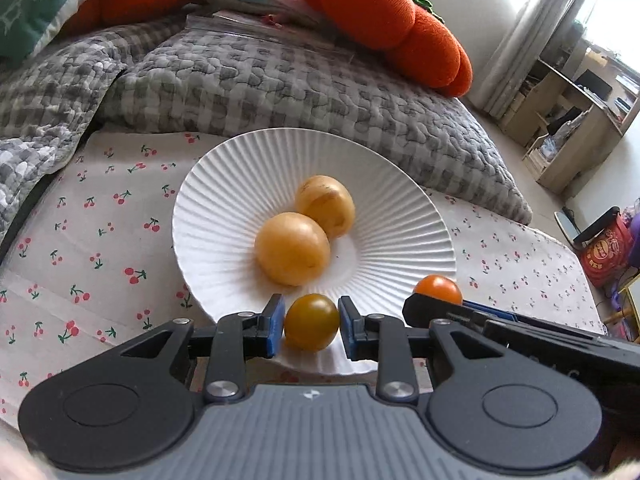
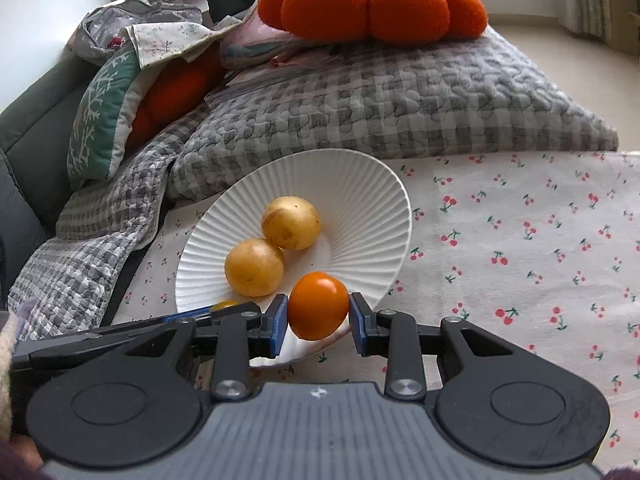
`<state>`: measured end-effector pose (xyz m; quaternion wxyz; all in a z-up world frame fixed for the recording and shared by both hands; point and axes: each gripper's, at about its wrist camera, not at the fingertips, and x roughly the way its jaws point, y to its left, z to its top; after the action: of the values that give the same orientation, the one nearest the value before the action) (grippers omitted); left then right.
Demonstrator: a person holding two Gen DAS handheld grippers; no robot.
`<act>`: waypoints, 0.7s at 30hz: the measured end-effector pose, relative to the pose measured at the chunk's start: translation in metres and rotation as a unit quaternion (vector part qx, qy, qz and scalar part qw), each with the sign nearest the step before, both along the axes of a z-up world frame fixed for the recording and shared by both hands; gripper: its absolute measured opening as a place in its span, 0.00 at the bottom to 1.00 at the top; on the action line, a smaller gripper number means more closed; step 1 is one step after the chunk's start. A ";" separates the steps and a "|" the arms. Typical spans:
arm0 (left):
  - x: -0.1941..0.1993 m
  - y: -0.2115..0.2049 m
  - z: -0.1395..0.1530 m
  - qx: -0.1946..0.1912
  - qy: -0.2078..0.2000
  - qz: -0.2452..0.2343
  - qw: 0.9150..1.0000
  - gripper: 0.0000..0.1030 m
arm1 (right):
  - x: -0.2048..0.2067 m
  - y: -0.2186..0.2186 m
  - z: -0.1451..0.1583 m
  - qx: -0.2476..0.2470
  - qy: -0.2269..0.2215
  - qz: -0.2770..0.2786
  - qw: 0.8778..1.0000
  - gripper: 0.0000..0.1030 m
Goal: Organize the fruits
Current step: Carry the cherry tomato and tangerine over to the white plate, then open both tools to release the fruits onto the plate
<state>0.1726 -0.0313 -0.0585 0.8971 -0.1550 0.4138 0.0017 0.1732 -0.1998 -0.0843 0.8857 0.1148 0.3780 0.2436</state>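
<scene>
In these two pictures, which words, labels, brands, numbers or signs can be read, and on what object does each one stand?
None can be read with certainty.
Red bag on the floor at the right: it carries light print, too small and blurred to read.
Left gripper body: a small white emblem, no letters.
Right gripper body: the same small emblem, no letters.
White plate: no text.

The plate's near rim hides behind both grippers; shelf clutter at upper right blurs beyond reading.

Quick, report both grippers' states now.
Left gripper: shut on the yellow-green tomato.
Right gripper: shut on the orange tomato.
</scene>
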 end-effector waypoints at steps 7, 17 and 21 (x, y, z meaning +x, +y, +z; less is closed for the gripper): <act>0.002 0.003 0.000 -0.007 0.004 0.002 1.000 0.22 | 0.001 -0.001 -0.001 0.012 0.004 0.000 1.000 0.30; -0.008 0.021 0.014 -0.036 0.007 0.023 0.999 0.26 | -0.005 -0.004 0.007 0.021 0.013 -0.007 1.000 0.30; -0.015 0.029 0.024 -0.027 -0.001 0.032 0.999 0.32 | -0.011 -0.004 0.014 0.021 0.008 -0.002 1.000 0.30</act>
<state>0.1578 -0.0019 -0.0341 0.8924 -0.1922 0.4079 0.0194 0.1627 -0.2037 -0.0703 0.8808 0.1359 0.3795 0.2484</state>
